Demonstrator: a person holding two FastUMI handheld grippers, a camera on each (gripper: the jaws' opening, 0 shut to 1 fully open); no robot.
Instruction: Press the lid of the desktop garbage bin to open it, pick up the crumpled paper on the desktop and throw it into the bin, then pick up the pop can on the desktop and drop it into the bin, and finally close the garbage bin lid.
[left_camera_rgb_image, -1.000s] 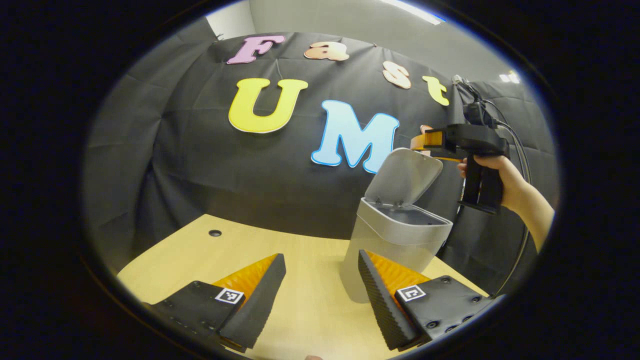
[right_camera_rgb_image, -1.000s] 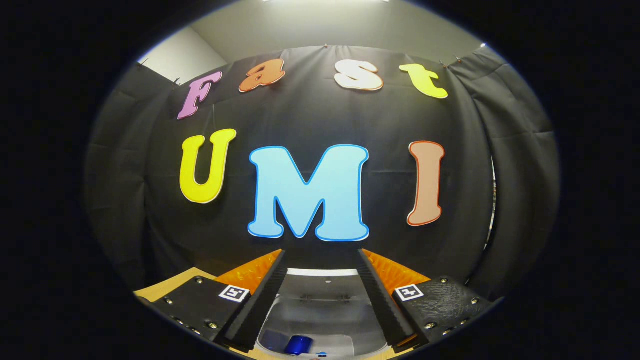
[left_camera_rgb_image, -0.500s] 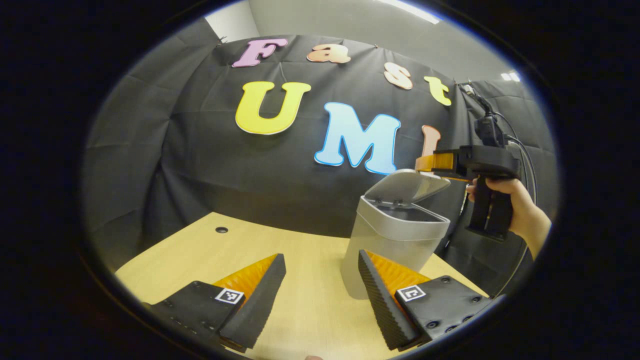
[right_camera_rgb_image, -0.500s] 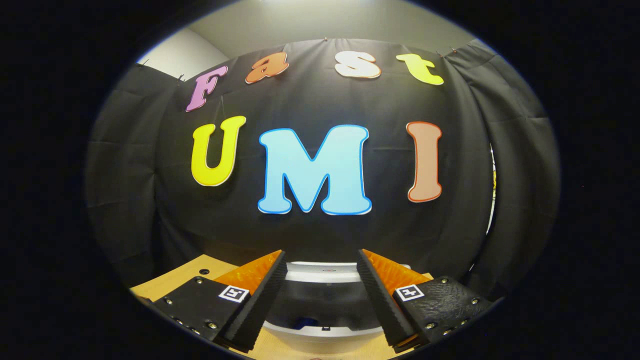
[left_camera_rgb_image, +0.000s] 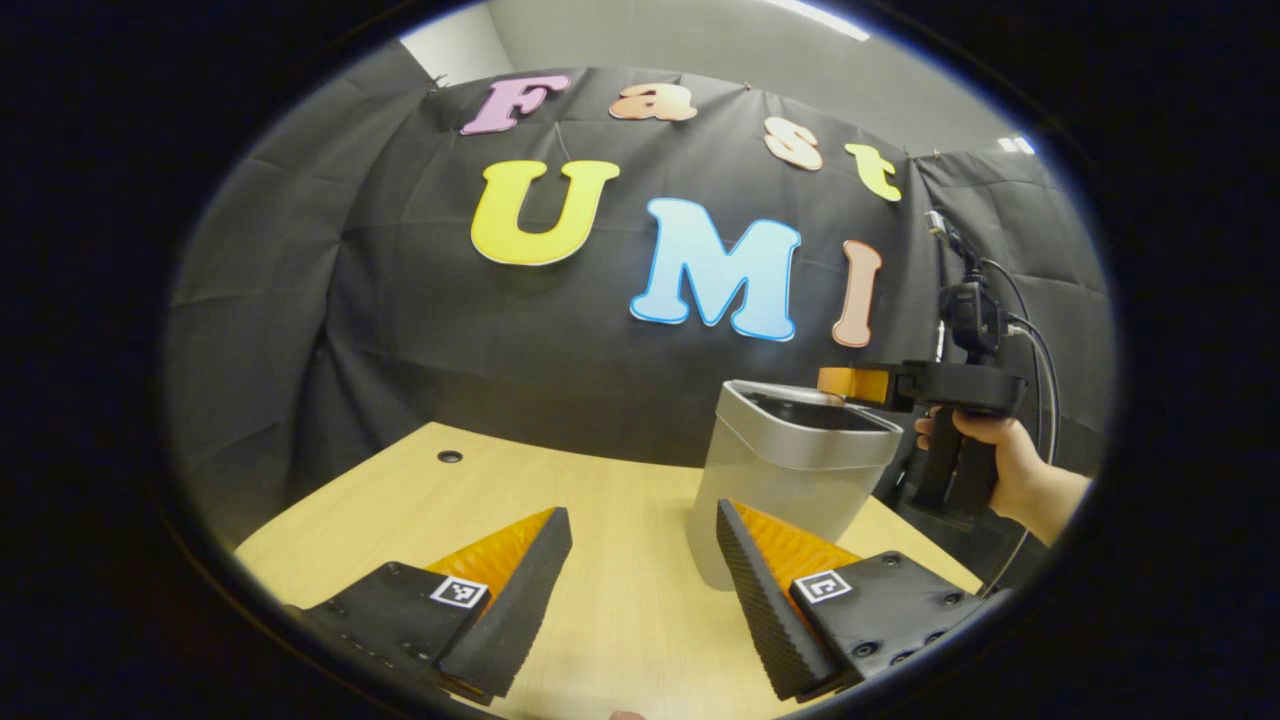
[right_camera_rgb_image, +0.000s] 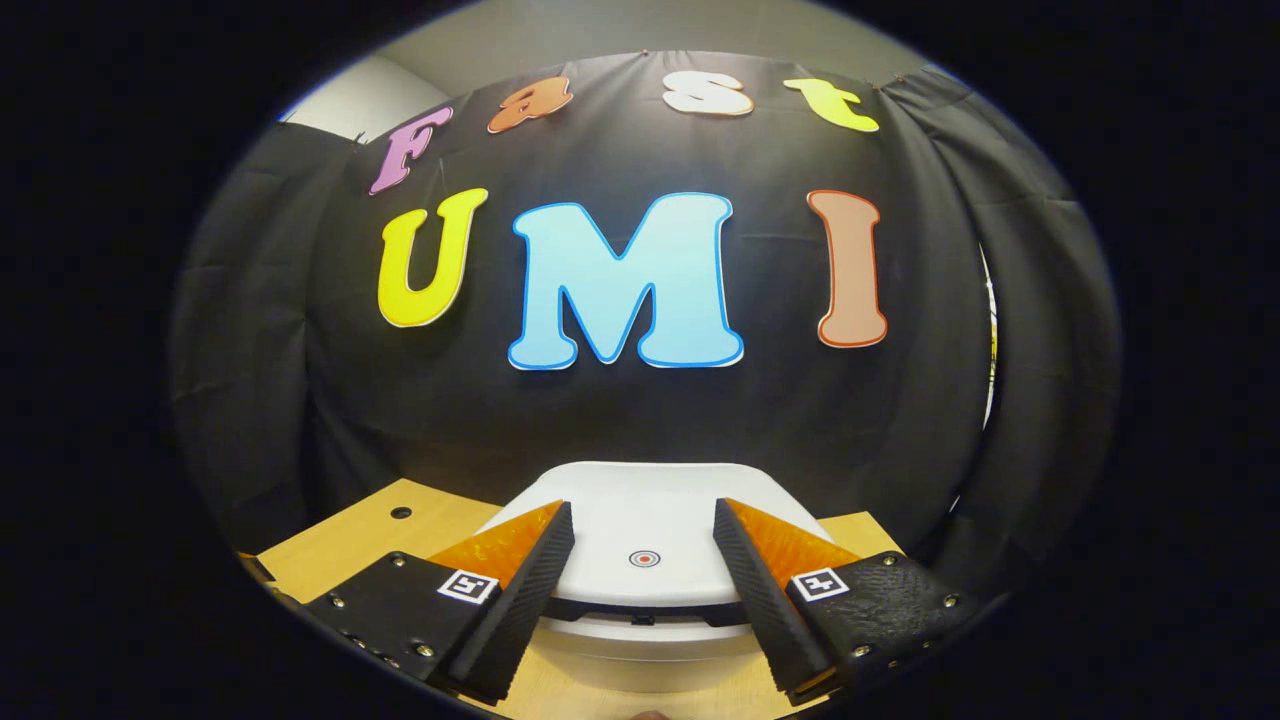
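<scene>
The grey desktop bin (left_camera_rgb_image: 780, 480) stands on the wooden table (left_camera_rgb_image: 480, 500), to the right of my left gripper (left_camera_rgb_image: 640, 520), which hovers open and empty above the tabletop. A hand (left_camera_rgb_image: 1010, 470) holds my right gripper (left_camera_rgb_image: 850, 383) level over the bin's top. In the right gripper view the white lid (right_camera_rgb_image: 640, 500) with its red dot (right_camera_rgb_image: 644, 558) lies almost flat under my open right gripper (right_camera_rgb_image: 640, 515). The fingers straddle the dot, and a thin dark gap shows along the lid's front edge. I cannot tell whether the fingers touch the lid.
The black cloth wall hangs close behind the bin. A small round hole (left_camera_rgb_image: 449, 456) sits near the table's far left edge. Cables (left_camera_rgb_image: 1010, 330) run up from the right gripper's handle. The table's right edge lies just past the bin.
The lid has swung from upright down onto the bin as my right gripper dropped with it. The blue can inside is now covered. My left gripper has stayed put.
</scene>
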